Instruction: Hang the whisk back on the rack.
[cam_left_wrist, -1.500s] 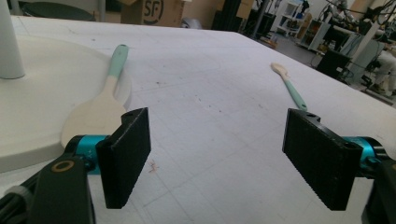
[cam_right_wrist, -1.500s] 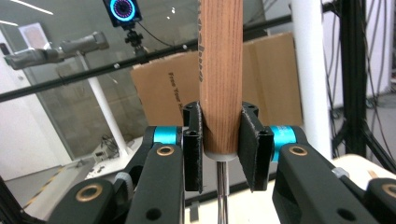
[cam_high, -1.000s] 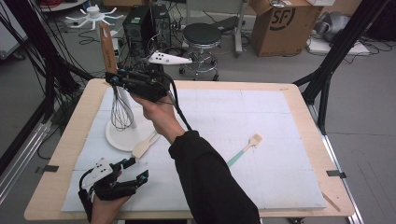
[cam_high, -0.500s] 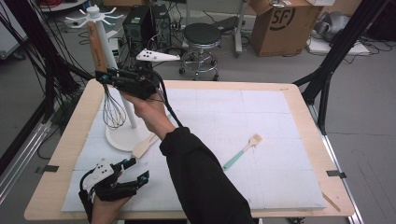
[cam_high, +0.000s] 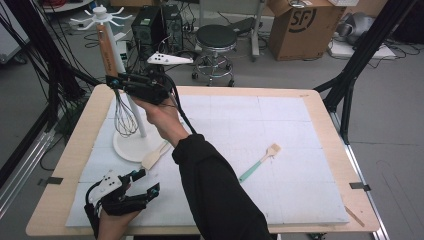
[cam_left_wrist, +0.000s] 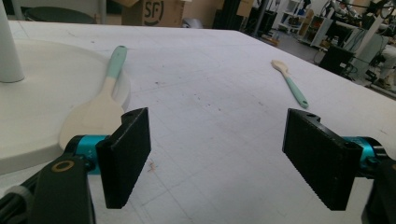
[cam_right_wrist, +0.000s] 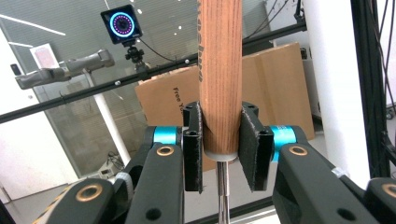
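Above the table's far left corner, right gripper (cam_high: 116, 83) is raised high on an outstretched, black-sleeved arm, forearm angled up and to the left across the mat. Jaws clenched on the whisk (cam_high: 122, 102): in the right gripper view both pads press the wooden handle (cam_right_wrist: 220, 70) near its lower end, just above the metal collar and stem. Whisk hangs upright, wire head down beside the white stand pole (cam_high: 141, 121), over the stand's round base (cam_high: 125, 149). Handle top sits just under the hook arms at the stand's head; whether it touches a hook, cannot tell.

Left gripper (cam_high: 141, 183) rests low at the near left edge of the table, hand curled on its body, jaws released and wide apart with nothing between them; left gripper view shows bare mat between the pads.

Hidden or unclear: whisk wires partly overlap the pole in the high view; left wrist cut off by the bottom frame edge.

Cream spatula (cam_high: 156, 155) with teal handle lies half on the stand base, just past the left jaw. Teal-handled brush (cam_high: 260, 162) lies mid-mat, well apart from both grippers. White mat (cam_high: 300, 195) is open across its centre and right side; wooden table rim (cam_high: 327, 120) shows round it.
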